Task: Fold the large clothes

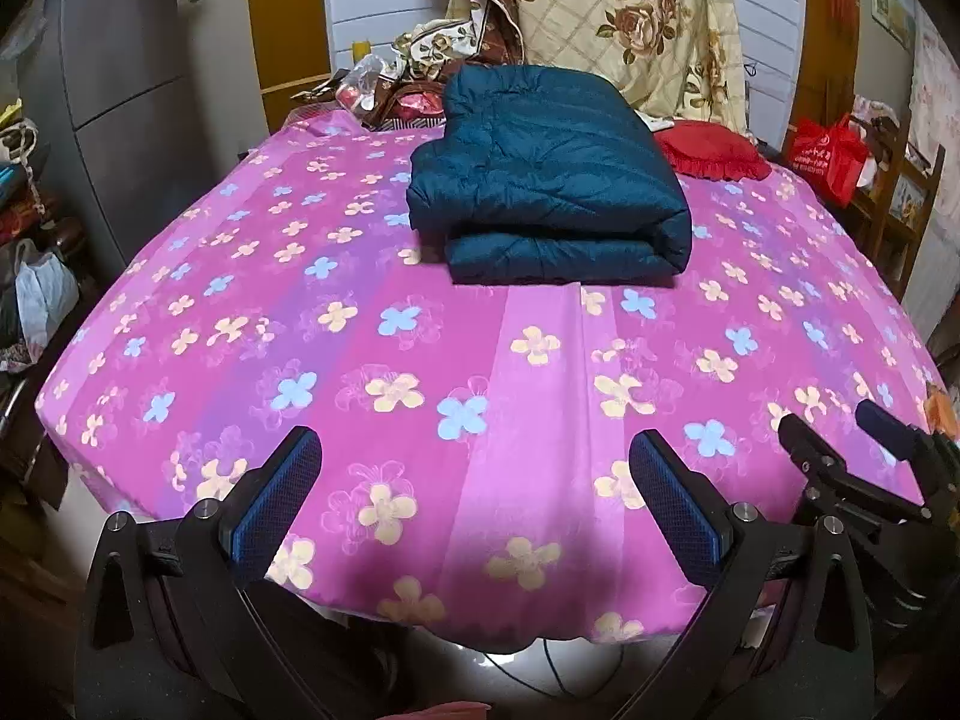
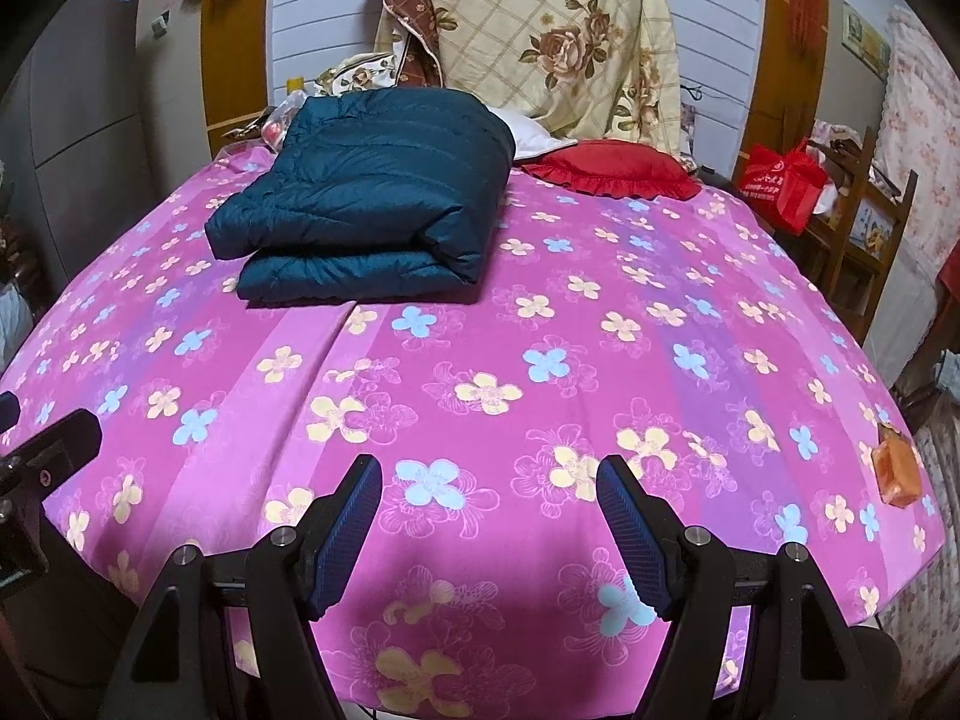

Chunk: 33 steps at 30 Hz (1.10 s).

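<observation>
- Teal padded jacket [image 1: 549, 180] lies folded in a thick bundle at the far middle of the bed [image 1: 240, 360], on pink flowered sheet; the left hand-held gripper [image 1: 474, 468] hangs spread over the near edge, holding nothing.
- Right wrist view: the jacket [image 2: 366, 192] sits far left, beside a red cushion [image 2: 612, 171]; the right hand-held gripper [image 2: 489, 498] is spread too, empty.

One folded teal jacket [image 1: 549, 180], one red cushion [image 1: 711, 151], one red bag [image 1: 825, 159], one floral-sheeted bed [image 1: 420, 324], one orange packet [image 2: 897, 471]; two hand-held grippers: left [image 1: 474, 462], right [image 2: 489, 486].
</observation>
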Each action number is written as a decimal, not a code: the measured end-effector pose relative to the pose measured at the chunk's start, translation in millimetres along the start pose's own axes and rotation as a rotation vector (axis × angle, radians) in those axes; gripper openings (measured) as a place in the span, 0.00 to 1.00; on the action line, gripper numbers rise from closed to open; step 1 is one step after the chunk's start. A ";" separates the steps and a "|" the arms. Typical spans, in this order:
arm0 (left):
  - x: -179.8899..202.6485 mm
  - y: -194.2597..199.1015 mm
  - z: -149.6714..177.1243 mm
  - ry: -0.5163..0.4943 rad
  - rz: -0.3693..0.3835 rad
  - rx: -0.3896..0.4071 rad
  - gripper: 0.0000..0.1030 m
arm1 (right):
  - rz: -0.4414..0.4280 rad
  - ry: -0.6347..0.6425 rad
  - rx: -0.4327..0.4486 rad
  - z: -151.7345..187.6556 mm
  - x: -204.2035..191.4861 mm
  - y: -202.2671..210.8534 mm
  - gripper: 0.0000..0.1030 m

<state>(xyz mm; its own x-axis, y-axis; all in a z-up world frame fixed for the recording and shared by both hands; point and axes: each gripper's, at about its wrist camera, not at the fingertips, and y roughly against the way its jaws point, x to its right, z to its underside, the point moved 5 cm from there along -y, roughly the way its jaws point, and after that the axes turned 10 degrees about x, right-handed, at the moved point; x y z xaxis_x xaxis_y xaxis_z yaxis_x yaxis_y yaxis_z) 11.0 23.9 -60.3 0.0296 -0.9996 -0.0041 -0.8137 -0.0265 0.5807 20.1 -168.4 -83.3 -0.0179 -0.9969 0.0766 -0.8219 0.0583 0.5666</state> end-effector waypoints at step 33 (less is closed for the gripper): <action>24.7 -6.9 12.4 -0.032 0.038 -0.059 1.00 | 0.063 -0.050 0.016 1.7 21.8 14.6 0.70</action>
<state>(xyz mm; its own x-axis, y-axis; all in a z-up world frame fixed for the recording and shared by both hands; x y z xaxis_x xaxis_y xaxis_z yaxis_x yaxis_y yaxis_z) 10.1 -0.8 -74.6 -0.0200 -0.9998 -0.0065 -0.7780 0.0115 0.6281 6.7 -189.4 -74.8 -0.0980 -0.9927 0.0703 -0.8273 0.1205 0.5487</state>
